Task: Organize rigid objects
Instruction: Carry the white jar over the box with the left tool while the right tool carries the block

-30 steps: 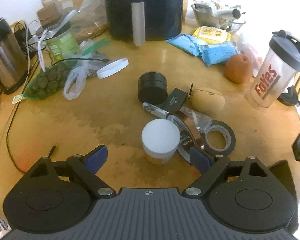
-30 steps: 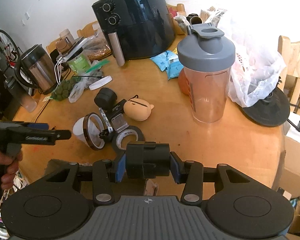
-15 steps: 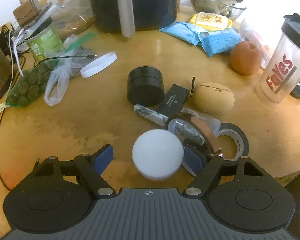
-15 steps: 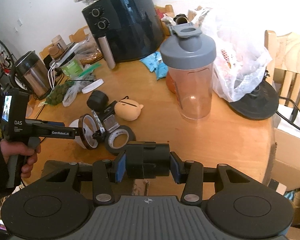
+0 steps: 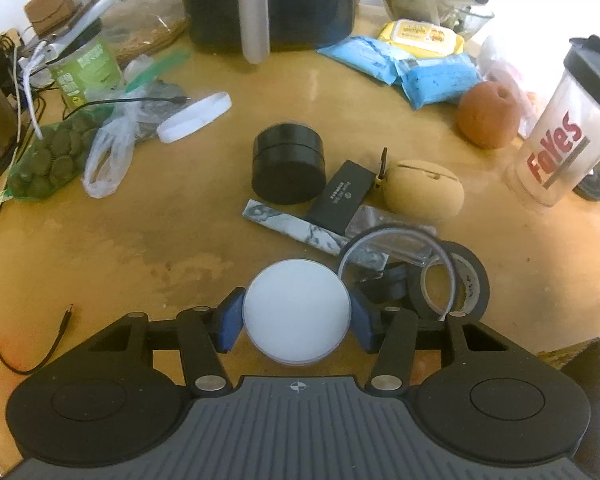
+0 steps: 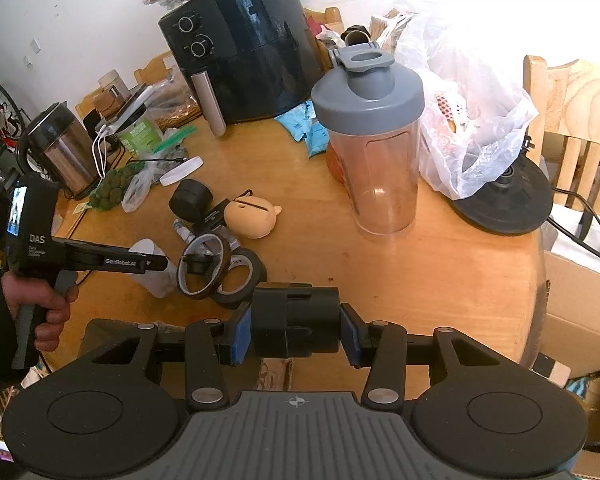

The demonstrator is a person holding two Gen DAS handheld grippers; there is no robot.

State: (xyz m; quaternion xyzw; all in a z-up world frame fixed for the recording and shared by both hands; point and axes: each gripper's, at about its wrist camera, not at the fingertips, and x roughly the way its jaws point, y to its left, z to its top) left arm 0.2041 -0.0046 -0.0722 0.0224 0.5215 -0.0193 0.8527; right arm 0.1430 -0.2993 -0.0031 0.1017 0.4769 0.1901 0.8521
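Both of my grippers are loaded: the left gripper (image 5: pixel 296 322) clamps its blue pads on the white jar (image 5: pixel 296 316), near the tape rolls (image 5: pixel 456 280); the right gripper (image 6: pixel 296 332) squeezes a black adapter (image 6: pixel 296 320) above the near table (image 6: pixel 440 264) edge.

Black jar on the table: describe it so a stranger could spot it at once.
Start at the big black air fryer at the back of the table. In front of it, mid-table, the black jar stands upright at the far end of the small clutter. It is a squat cylinder, all black, unlike the flat black case beside it.
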